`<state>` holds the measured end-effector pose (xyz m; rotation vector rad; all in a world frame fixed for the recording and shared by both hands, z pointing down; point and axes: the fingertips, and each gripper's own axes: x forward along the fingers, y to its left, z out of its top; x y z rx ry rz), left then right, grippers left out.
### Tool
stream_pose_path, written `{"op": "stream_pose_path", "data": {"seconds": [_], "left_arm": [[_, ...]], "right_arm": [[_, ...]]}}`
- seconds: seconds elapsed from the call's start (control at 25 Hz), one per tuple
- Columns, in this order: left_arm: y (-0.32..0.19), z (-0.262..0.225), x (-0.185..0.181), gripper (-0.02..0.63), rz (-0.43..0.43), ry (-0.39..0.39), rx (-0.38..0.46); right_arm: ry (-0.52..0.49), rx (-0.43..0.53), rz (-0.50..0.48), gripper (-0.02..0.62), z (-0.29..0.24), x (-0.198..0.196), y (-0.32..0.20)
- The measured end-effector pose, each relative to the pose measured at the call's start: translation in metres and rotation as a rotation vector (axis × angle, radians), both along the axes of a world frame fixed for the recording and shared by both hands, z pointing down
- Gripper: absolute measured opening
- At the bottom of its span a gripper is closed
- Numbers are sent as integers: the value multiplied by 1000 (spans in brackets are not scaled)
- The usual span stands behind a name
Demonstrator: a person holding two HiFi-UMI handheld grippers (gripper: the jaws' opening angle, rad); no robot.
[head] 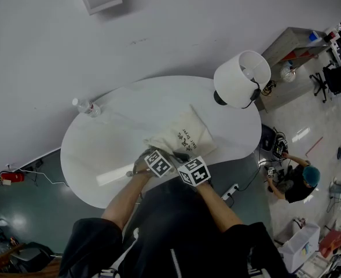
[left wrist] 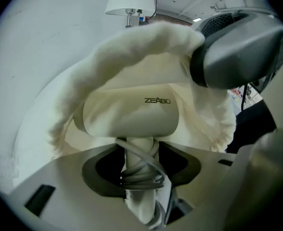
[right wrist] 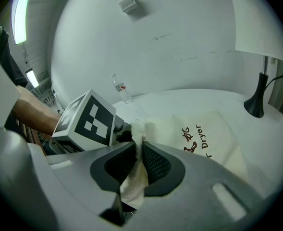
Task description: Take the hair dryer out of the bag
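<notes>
**A:** What can you read, starting closest in?

**B:** "ZEABO", in small dark letters on the cream body of the hair dryer (left wrist: 131, 114). The bag (head: 184, 133) has "Dryer" printed on it, next to two dark characters I can't make out.

**A:** Counts?

**B:** One hair dryer, one cloth bag and two grippers. Beyond the bag there's one lamp (head: 241, 77) with a white shade and one clear bottle (head: 87, 106). Both stand on the round white bench (head: 101, 149).

**A:** What's in the bag?

**B:** The hair dryer's body lies inside the bag's open mouth, with cream cloth arching over it. Its handle (left wrist: 140, 150) sticks out of the bag toward the left gripper (left wrist: 140, 165), and a grey cord (left wrist: 142, 174) is wound around the handle.

**A:** The left fingers?

**B:** Spread wide, one on each side of the handle. There's a dark gap on both sides, so they aren't pressing on it.

**A:** And the right gripper (right wrist: 140, 162)?

**B:** Its fingers (right wrist: 155, 162) are clamped on a fold of the bag's rim, with the cloth pinched flat between the pads.

**A:** Where does everything sit?

**B:** The bag lies on the bench at the person's edge. The lamp is beyond the bag to the right, and the bottle is beyond it to the left, at the far rim.
</notes>
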<state>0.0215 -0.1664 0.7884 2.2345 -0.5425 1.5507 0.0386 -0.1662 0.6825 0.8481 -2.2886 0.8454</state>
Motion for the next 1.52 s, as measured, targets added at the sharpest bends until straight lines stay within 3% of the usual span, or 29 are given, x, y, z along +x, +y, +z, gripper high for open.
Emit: {"op": "stream_pose_path", "data": {"seconds": [0.36,1.52], "left_arm": [[0,-5,-2,186,8,9,11],[45,-29,-40,183,-38,28,-7]], "right_arm": [[3,6,-5,44,1,-1,1],[61,10,-26,44,4,-6,-3]]}}
